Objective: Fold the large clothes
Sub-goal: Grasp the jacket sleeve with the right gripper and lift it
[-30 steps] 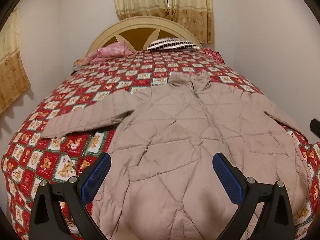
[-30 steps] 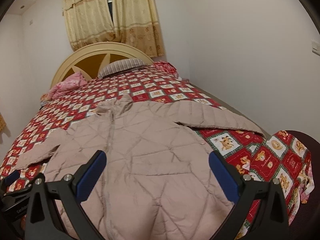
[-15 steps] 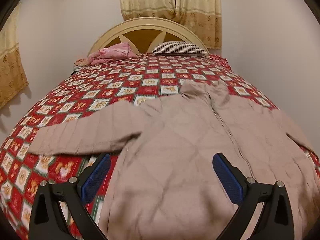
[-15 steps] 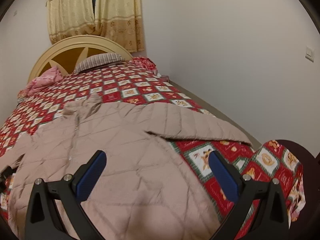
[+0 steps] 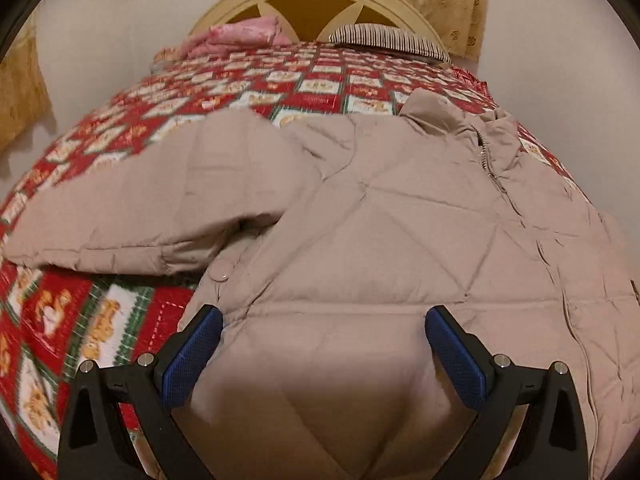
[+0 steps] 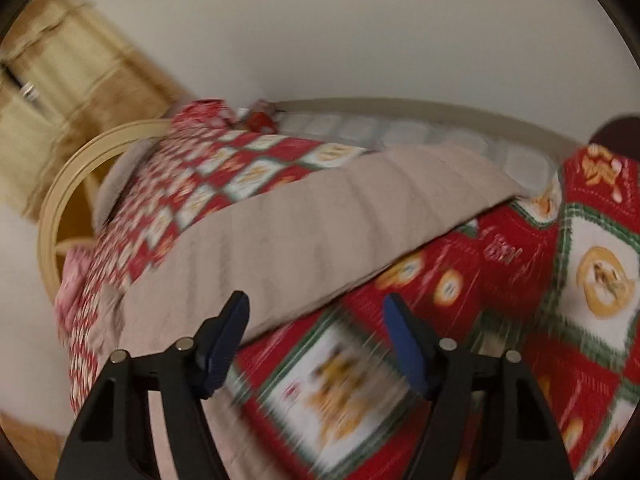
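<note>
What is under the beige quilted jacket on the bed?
The red patterned bedspread shows around the beige quilted jacket and beneath its outstretched sleeve. Whatever lies directly under the jacket's body is covered.

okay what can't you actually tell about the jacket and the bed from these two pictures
- Jacket hem, left wrist view: cut off by the bottom edge, behind the left tongs.
- Its far sleeve, same view: runs out of the right edge.
- Bedspread pictures, right wrist view: motion blur.
- Right tongs, closing: nothing is between them; their target is unclear.
- Pillow: partly behind the bedspread's rise.
</note>
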